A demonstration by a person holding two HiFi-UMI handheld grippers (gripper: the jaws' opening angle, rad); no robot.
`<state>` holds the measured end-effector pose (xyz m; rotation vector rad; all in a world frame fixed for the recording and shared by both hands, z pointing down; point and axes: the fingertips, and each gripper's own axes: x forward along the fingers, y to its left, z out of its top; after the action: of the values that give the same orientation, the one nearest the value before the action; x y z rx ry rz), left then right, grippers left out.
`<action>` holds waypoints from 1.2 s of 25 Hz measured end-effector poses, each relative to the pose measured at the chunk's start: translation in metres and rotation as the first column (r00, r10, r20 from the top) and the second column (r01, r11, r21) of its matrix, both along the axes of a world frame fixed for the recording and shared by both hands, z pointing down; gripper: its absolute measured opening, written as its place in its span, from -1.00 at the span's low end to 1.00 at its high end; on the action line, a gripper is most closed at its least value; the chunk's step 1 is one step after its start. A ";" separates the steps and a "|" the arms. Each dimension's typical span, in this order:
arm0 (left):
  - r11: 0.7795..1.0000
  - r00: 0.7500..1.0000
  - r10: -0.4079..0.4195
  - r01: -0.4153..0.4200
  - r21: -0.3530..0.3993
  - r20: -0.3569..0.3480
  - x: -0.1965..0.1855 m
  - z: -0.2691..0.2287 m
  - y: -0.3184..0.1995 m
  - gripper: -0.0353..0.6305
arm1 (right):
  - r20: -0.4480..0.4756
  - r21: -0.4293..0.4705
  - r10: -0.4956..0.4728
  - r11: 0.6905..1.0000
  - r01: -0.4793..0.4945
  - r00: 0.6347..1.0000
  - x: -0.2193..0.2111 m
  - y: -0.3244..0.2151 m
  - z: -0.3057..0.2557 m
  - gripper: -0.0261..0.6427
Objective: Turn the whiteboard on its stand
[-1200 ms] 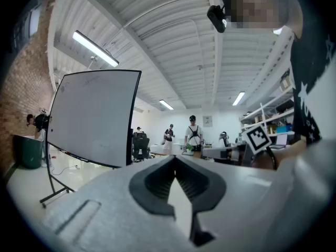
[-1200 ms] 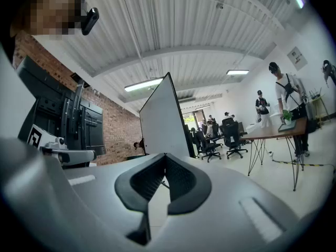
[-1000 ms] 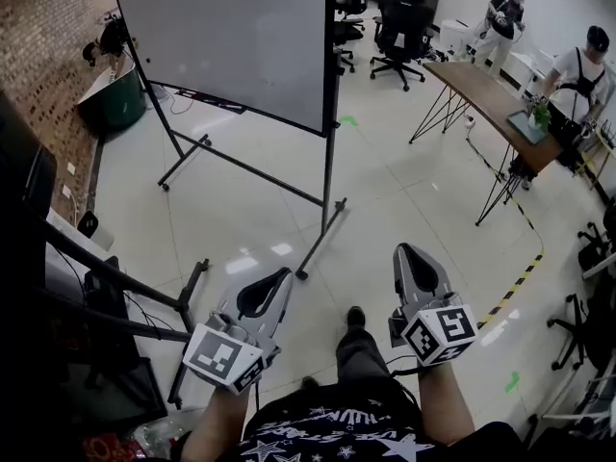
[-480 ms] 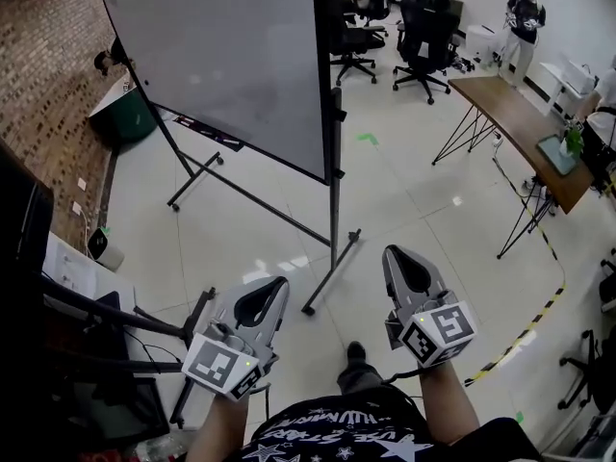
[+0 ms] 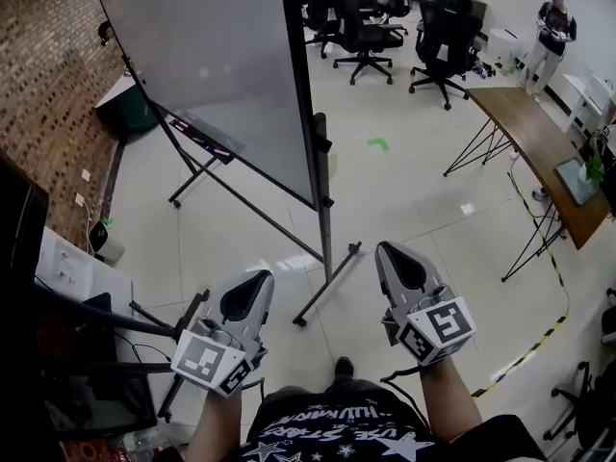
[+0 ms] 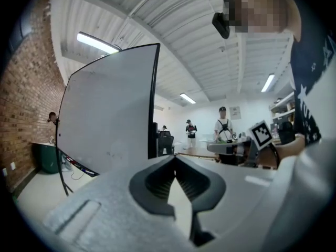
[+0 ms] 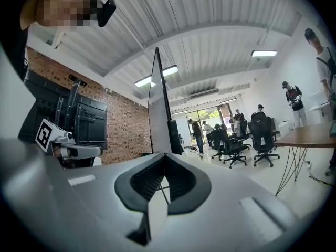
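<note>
Left gripper [image 5: 262, 275] and right gripper [image 5: 383, 247] closed, empty; black-framed whiteboard [image 5: 202, 65] seemingly blank.

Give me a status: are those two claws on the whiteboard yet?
Left gripper shut, empty. Right gripper shut, empty. Whiteboard upright on its stand, ahead, untouched. Foot bar just ahead of the grippers.

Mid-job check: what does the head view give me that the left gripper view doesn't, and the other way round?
Head view only: the stand's foot bar on the floor, with the left gripper and right gripper both short of it. Left gripper view only: a look straight along that gripper's jaws, tips together with nothing between them, and the ceiling lights. Both: the whiteboard face and the brick wall.
</note>
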<state>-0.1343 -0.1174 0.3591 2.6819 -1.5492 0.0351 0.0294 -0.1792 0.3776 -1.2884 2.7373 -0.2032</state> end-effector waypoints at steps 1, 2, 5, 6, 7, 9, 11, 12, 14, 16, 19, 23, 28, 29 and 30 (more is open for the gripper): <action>1.000 1.000 -0.015 0.015 0.002 0.001 -0.002 -0.002 -0.005 -0.88 | -0.002 0.006 -0.012 1.000 0.012 1.000 -0.002 -0.006 -0.003 -0.90; 1.000 1.000 -0.024 0.024 0.001 0.003 -0.004 -0.004 -0.011 -0.88 | -0.005 0.012 -0.021 1.000 0.021 1.000 -0.004 -0.011 -0.006 -0.90; 1.000 1.000 -0.016 0.016 -0.009 0.006 0.000 -0.007 -0.021 -0.88 | -0.008 0.022 -0.033 0.999 0.033 0.999 -0.009 -0.020 -0.014 -0.90; 1.000 1.000 -0.010 0.010 -0.008 0.007 0.002 -0.007 -0.023 -0.88 | -0.001 0.028 -0.036 0.999 0.036 0.999 -0.010 -0.021 -0.017 -0.90; 1.000 1.000 -0.005 0.005 -0.007 0.007 0.003 -0.008 -0.027 -0.88 | 0.011 0.038 -0.042 0.998 0.041 0.999 -0.012 -0.023 -0.020 -0.90; 1.000 1.000 -0.005 0.005 -0.006 0.003 0.001 -0.007 -0.037 -0.88 | 0.029 0.052 -0.050 0.997 0.048 0.998 -0.014 -0.030 -0.024 -0.90; 1.000 1.000 -0.007 0.007 -0.006 -0.003 -0.006 -0.007 -0.049 -0.88 | 0.023 0.057 -0.052 0.997 0.050 0.998 -0.018 -0.037 -0.024 -0.90; 1.000 1.000 -0.005 0.005 -0.006 -0.005 -0.009 -0.007 -0.056 -0.88 | 0.014 0.059 -0.049 0.997 0.048 0.999 -0.019 -0.041 -0.024 -0.90; 1.000 1.000 0.008 -0.008 -0.006 -0.008 -0.015 -0.007 -0.070 -0.88 | -0.001 0.066 -0.033 0.997 0.033 0.999 -0.022 -0.051 -0.028 -0.90; 1.000 1.000 0.027 -0.027 -0.004 -0.011 -0.019 -0.010 -0.085 -0.88 | -0.005 0.074 -0.020 0.997 0.020 1.000 -0.026 -0.065 -0.037 -0.90; 0.999 0.999 0.049 -0.049 0.016 -0.012 -0.027 -0.020 -0.109 -0.88 | 0.000 0.087 -0.016 0.996 0.016 1.000 -0.038 -0.085 -0.048 -0.90; 0.997 0.998 0.068 -0.068 0.040 -0.008 -0.041 -0.031 -0.138 -0.88 | 0.019 0.096 -0.023 0.995 0.021 1.000 -0.055 -0.104 -0.049 -0.90; 0.996 0.996 0.085 -0.085 0.015 -0.020 -0.052 -0.025 -0.152 -0.88 | 0.007 0.114 0.009 0.993 -0.010 1.000 -0.061 -0.109 -0.056 -0.90; 0.996 0.996 0.091 -0.091 0.012 -0.021 -0.053 -0.024 -0.153 -0.88 | -0.001 0.123 0.011 0.992 -0.011 1.000 -0.061 -0.109 -0.062 -0.90; 0.995 0.995 0.096 -0.095 0.011 -0.021 -0.053 -0.023 -0.155 -0.88 | -0.009 0.135 0.006 0.991 -0.005 1.000 -0.062 -0.111 -0.069 -0.90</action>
<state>-0.1878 -0.2723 0.3362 2.7527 -1.4180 0.0025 -0.0327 -0.2899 0.3082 -1.2638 2.7023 -0.0109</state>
